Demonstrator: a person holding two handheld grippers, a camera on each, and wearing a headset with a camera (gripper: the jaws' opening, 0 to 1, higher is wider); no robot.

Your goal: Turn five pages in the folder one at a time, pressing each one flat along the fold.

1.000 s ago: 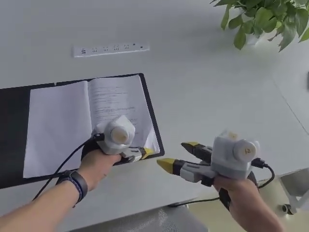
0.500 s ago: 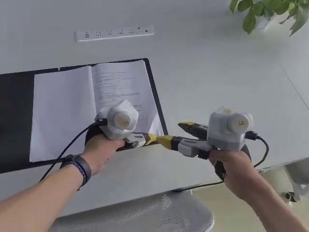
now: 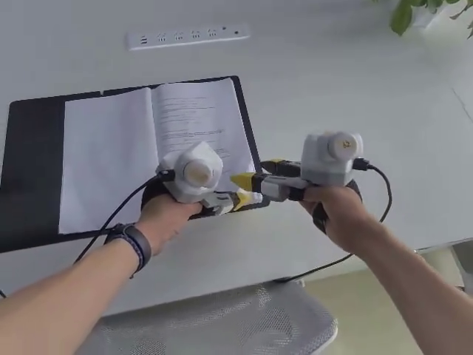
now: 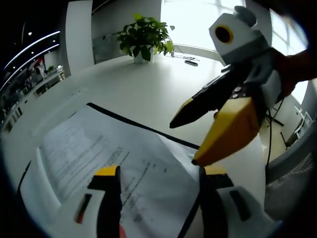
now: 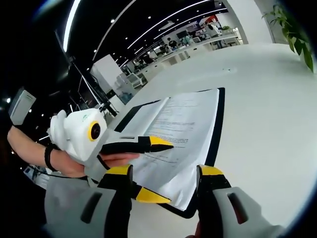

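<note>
A black folder (image 3: 29,222) is seen lying open and flat on a white table (image 3: 332,81), with a power strip (image 3: 188,35) well beyond it. The printed right-hand page (image 3: 199,122) is uppermost on its side. Both tools are gathered at the page's near outer corner (image 5: 190,198). The left gripper (image 4: 161,173) is held with its jaws wide apart, the sheet lying between them and nothing clamped. The right gripper (image 5: 163,171) is brought in from the table side, just beside the left one. Its jaws are likewise spread wide, with the corner framed between them but not gripped. Whether any jaw tip has been slipped under the top sheet cannot be told from these angles.

The page is judged to be light, thin and limp. It is easily creased or torn if pinched hard or pulled sideways, and it is likely to cling to the sheet beneath. A hold is best taken at the free outer corner, away from the bound fold, with only a single sheet caught. The cover is judged stiffer and heavier, though it may be slid on the smooth tabletop if the page is dragged rather than lifted
</note>
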